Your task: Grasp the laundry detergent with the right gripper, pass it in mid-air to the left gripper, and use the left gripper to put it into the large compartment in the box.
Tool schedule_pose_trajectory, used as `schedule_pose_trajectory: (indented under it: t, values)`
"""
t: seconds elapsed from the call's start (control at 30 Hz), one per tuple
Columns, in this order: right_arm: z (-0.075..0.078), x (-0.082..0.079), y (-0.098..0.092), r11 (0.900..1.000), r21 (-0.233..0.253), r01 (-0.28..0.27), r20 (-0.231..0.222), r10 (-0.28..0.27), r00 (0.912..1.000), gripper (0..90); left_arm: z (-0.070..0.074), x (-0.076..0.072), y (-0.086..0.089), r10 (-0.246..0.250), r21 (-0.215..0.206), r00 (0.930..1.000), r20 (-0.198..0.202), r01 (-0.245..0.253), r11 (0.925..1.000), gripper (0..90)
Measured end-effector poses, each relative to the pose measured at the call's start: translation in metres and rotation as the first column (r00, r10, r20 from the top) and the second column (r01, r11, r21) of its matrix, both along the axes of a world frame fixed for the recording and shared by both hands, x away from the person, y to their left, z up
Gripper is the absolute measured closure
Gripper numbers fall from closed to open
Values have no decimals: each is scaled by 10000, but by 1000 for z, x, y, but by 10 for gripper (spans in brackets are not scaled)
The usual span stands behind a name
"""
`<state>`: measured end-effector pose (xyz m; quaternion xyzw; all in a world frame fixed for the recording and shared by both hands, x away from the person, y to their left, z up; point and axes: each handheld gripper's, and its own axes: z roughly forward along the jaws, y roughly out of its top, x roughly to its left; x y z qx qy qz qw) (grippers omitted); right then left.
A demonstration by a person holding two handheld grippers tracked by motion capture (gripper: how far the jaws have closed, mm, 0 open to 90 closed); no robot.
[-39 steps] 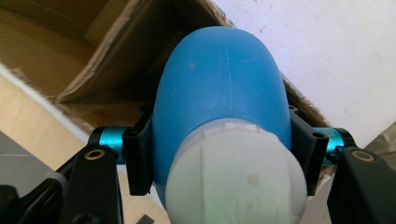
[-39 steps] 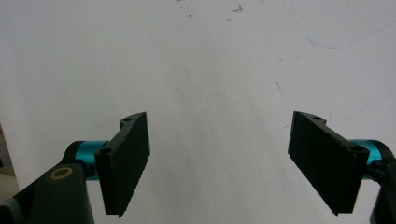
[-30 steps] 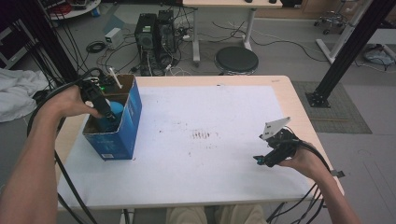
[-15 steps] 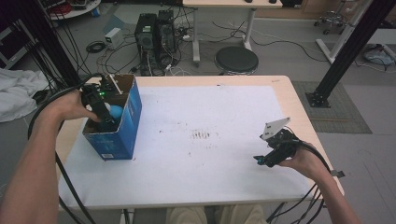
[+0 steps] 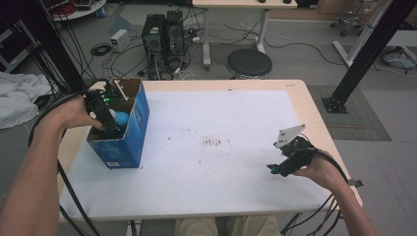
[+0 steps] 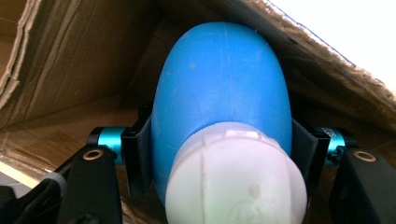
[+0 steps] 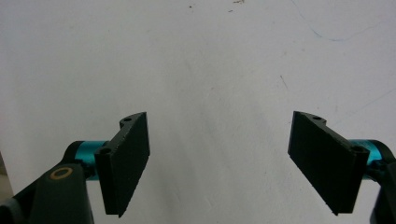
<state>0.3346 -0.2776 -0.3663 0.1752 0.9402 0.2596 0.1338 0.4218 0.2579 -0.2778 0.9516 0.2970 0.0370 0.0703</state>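
A blue bottle (image 6: 224, 93) with a white cap (image 6: 236, 179) sits between the jaws of my left gripper (image 6: 222, 149), which is shut on it. Both are down inside an open blue cardboard box (image 5: 133, 132) at the table's left side; in the high view the blue bottle (image 5: 121, 117) peeks out above the box wall beside the left gripper (image 5: 105, 110). My right gripper (image 5: 287, 160) hovers low over the white table top (image 5: 211, 147) at the right, and the right gripper (image 7: 219, 163) stands wide open with nothing between its black pads (image 7: 128, 158).
The box's brown inner walls (image 6: 70, 60) close in around the bottle. Faint marks (image 5: 214, 142) dot the middle of the table. Beyond the far edge are a round stool (image 5: 249, 63), computer towers (image 5: 164, 34) and floor cables. Black frame posts (image 5: 373, 46) stand at the right.
My left hand has shifted slightly inside the box, with the bottle still in its grip. The right gripper has stayed where it was.
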Motion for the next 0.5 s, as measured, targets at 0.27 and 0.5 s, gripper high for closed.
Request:
schedule_pose_trajectory:
  t: [0.27, 0.5]
  values:
    - [-2, -1, 0, 10000, -27, 11, -11, -11, 10000, 201, 0, 0, 0, 158, -65, 9999, 28, -158, 9999, 326]
    - [-2, -1, 0, 10000, -2, 38, 15, -38, 10000, 201, 1, -1, 1, 208, -13, 9997, 125, -208, 9998, 294]
